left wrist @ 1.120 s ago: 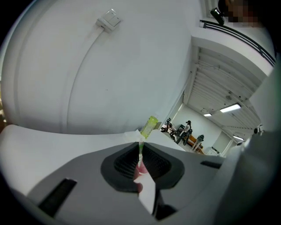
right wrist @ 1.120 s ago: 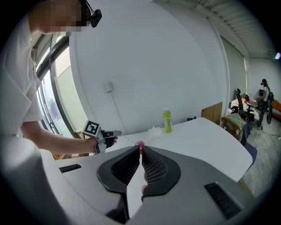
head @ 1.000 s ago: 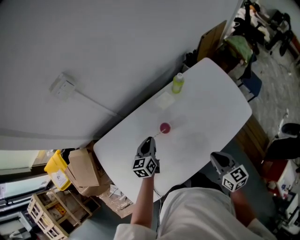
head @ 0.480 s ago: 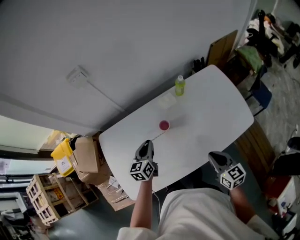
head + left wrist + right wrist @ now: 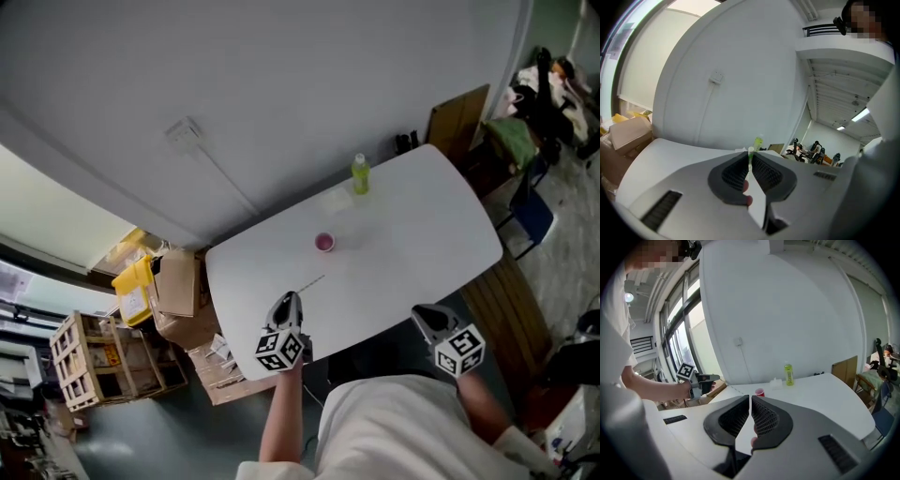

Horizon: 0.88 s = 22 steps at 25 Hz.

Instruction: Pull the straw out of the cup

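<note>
The left gripper point(image 5: 286, 299) has its jaws closed on one end of the straw point(image 5: 312, 282). The straw projects from the fingertips over the white table point(image 5: 422, 234), fully clear of the pink cup point(image 5: 324, 242). The cup stands upright further back on the table, near a green bottle point(image 5: 360, 174). The right gripper point(image 5: 421, 315) hangs at the table's near edge, jaws together and empty.

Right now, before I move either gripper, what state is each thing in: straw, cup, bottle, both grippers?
Straw: out of the cup, clamped between the left jaws.
Cup: upright on the table, no straw in it.
Bottle: upright near the table's far edge.
Left gripper: shut on the straw.
Right gripper: jaws together, nothing between them.
</note>
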Each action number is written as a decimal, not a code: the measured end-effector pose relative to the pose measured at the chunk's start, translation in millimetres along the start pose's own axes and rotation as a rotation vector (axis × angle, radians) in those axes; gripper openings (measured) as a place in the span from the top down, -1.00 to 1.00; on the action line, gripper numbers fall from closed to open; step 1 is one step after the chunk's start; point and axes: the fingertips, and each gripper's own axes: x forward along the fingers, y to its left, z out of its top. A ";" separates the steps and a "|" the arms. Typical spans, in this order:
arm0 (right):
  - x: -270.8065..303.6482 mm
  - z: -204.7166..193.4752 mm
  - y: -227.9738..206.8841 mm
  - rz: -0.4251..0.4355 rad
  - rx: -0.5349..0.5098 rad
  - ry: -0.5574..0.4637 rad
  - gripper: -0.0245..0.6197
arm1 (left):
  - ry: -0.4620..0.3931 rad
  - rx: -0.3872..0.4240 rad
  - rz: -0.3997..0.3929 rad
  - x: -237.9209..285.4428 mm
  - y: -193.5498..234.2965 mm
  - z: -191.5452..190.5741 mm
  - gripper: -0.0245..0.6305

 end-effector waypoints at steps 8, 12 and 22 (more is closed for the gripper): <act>-27.8 -14.2 6.9 0.085 -0.069 0.023 0.80 | -0.048 -0.035 0.034 -71.3 -38.7 -11.9 0.85; -36.2 -16.8 12.3 0.116 -0.068 0.031 0.80 | -0.066 -0.041 0.044 -103.3 -53.8 -11.1 0.85; -33.5 -7.8 43.4 0.159 -0.069 -0.010 0.80 | -0.053 -0.035 0.030 -164.7 -65.3 -21.3 0.85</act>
